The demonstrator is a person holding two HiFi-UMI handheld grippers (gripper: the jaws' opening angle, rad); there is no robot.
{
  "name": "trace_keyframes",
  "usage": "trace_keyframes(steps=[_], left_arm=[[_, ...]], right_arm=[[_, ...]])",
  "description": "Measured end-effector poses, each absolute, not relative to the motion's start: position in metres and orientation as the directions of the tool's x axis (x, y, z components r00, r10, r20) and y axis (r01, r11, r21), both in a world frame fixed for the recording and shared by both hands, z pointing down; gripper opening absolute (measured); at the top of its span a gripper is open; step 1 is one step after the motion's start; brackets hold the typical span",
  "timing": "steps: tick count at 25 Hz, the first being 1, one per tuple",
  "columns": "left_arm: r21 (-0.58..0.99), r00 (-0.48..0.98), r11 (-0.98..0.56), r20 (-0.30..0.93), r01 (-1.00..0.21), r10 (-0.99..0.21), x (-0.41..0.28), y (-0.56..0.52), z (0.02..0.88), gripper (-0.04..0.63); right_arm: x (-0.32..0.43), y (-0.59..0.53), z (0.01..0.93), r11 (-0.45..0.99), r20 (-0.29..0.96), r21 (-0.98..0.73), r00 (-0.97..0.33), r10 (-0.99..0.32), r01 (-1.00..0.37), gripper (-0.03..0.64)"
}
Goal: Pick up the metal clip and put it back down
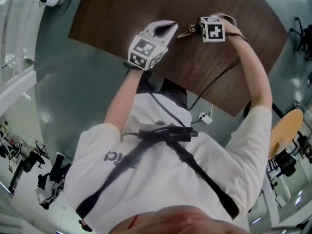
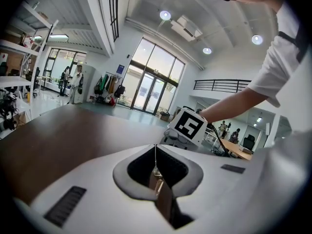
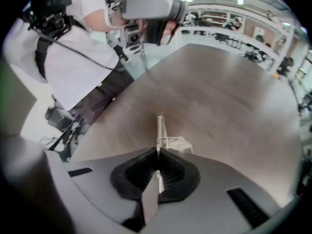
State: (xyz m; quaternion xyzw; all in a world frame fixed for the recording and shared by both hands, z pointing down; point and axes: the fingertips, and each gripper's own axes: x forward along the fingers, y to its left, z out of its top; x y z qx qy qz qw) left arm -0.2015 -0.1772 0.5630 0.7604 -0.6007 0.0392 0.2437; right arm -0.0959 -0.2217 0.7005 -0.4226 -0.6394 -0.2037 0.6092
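Tall windows (image 2: 151, 84) light the hall behind our work, which sits on a wide brown table (image 1: 112, 18). We lean over its near edge and reach forward, and that brings the two tools close together above the wood.

Our left gripper (image 2: 156, 170) hangs off to one side with its jaws pressed together on nothing. We judge it is kept out of the way because this job needs only one tool.

Our right gripper (image 3: 157, 154) is clenched on the clip (image 3: 159, 129). It pinches the thin wire handle edge-on, so the handle sticks straight out ahead of the jaws. The folded body lies just beyond the tips, low over the table. A grip on the wire rather than the body looks to us like the easier hold, since the wire stands up where the jaws can close on it.

Whether the clip has left the wood we cannot tell. We read this as the pick-up, with the set-down not yet done.
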Motion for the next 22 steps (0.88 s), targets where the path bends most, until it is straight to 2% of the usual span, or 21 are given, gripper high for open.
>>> trace_keyframes(steps=[2, 6, 11, 17, 22], left_arm=[[0.325, 0.285, -0.171, 0.347, -0.93, -0.893, -0.2, -0.177, 0.56, 0.015], [0.315, 0.294, -0.192, 0.317, -0.929, -0.902, -0.203, -0.181, 0.541, 0.014], [0.299, 0.291, -0.209, 0.262, -0.931, -0.92, -0.212, -0.184, 0.514, 0.014], [0.238, 0.277, -0.234, 0.165, -0.943, -0.947, -0.21, -0.198, 0.474, 0.015], [0.197, 0.244, -0.226, 0.075, -0.954, -0.967, -0.199, -0.194, 0.432, 0.014]], right_arm=[[-0.1, -0.225, 0.686, 0.652, 0.947, -0.213, -0.009, 0.32, 0.727, 0.008], [-0.099, -0.243, 0.657, 0.825, 0.93, -0.117, -0.231, 0.287, 0.552, 0.008], [-0.108, -0.257, 0.6, 0.968, 0.813, 0.001, -0.564, 0.146, 0.252, 0.008], [-0.098, -0.269, 0.509, 0.986, 0.517, 0.059, -0.841, -0.162, -0.153, 0.008], [-0.066, -0.263, 0.436, 0.914, 0.249, 0.0, -0.885, -0.393, -0.406, 0.008]])
